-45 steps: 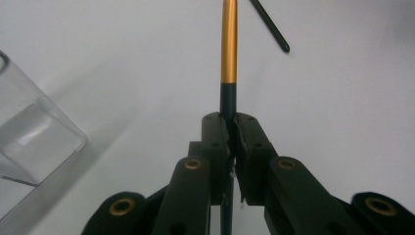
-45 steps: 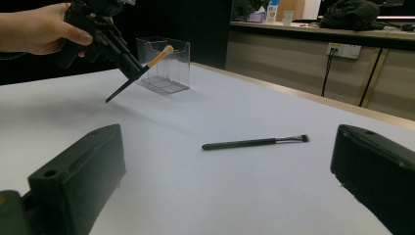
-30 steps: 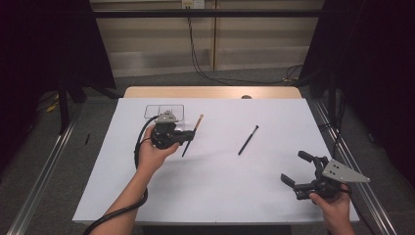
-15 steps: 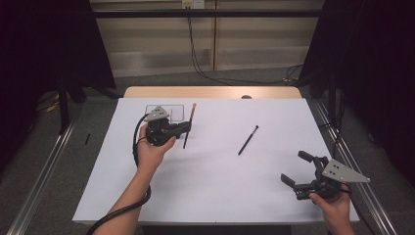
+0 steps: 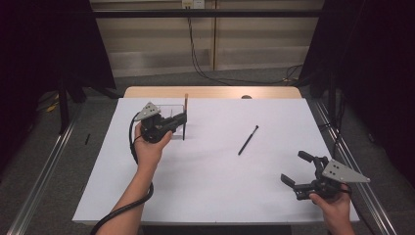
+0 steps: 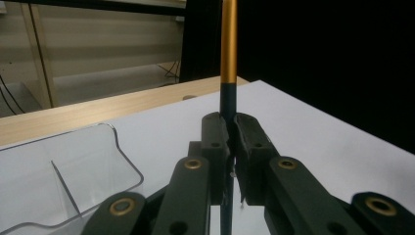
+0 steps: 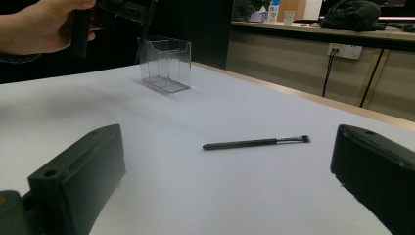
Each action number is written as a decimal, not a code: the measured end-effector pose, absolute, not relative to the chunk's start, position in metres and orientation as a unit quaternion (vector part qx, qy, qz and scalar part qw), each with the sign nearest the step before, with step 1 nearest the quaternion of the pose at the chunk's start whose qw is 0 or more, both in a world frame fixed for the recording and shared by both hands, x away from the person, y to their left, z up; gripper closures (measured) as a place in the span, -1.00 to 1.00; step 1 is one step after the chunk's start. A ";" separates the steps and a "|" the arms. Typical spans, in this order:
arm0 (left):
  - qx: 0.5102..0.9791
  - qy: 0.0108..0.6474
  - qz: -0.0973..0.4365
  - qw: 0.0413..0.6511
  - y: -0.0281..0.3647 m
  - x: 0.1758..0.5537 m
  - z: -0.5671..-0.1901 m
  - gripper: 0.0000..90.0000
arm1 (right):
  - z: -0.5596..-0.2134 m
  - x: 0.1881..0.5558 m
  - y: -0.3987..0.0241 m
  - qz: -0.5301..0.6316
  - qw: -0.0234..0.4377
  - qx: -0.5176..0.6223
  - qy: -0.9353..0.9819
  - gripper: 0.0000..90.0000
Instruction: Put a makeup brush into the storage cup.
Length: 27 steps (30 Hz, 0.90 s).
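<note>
White paper covers the worktop [image 5: 210, 196]. Nearest to the person, far to the right of the clear box [image 5: 169, 113], the right tool [image 5: 304, 172] sits low in a hand by the front edge of the worktop. Its two black jaws stand wide apart with nothing between them.

Farther in, a thin black brush [image 5: 248, 140] lies flat on the white paper, well apart from the clear box and to its right. In the right gripper view the brush [image 7: 255, 142] lies between the two wide jaws but far beyond them.

Farther still, the left tool [image 5: 182, 119] is held up in a hand right by the clear box. Its jaws are pinched tight on a long brush with a gold and dark handle [image 6: 228, 58]. That brush stands straight up, with its gold end on top, just beside the right wall of the clear box [image 6: 63, 161]. The box has little walls inside it.
</note>
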<state>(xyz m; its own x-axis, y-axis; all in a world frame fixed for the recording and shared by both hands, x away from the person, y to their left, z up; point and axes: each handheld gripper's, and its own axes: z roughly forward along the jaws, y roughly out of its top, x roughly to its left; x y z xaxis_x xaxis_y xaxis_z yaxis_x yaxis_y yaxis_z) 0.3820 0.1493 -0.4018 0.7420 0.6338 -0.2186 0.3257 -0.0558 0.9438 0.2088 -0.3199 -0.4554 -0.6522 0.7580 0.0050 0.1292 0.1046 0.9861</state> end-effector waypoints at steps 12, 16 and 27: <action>0.688 0.346 0.146 0.621 0.160 0.386 -0.395 0.86 | -0.455 0.209 -0.320 0.587 0.268 0.320 0.693 -1.00; 0.679 0.351 0.154 0.626 0.166 0.388 -0.391 0.86 | -0.455 0.209 -0.320 0.587 0.268 0.320 0.694 -1.00; 0.662 0.367 0.165 0.632 0.172 0.395 -0.390 0.86 | -0.455 0.209 -0.318 0.584 0.268 0.316 0.698 -1.00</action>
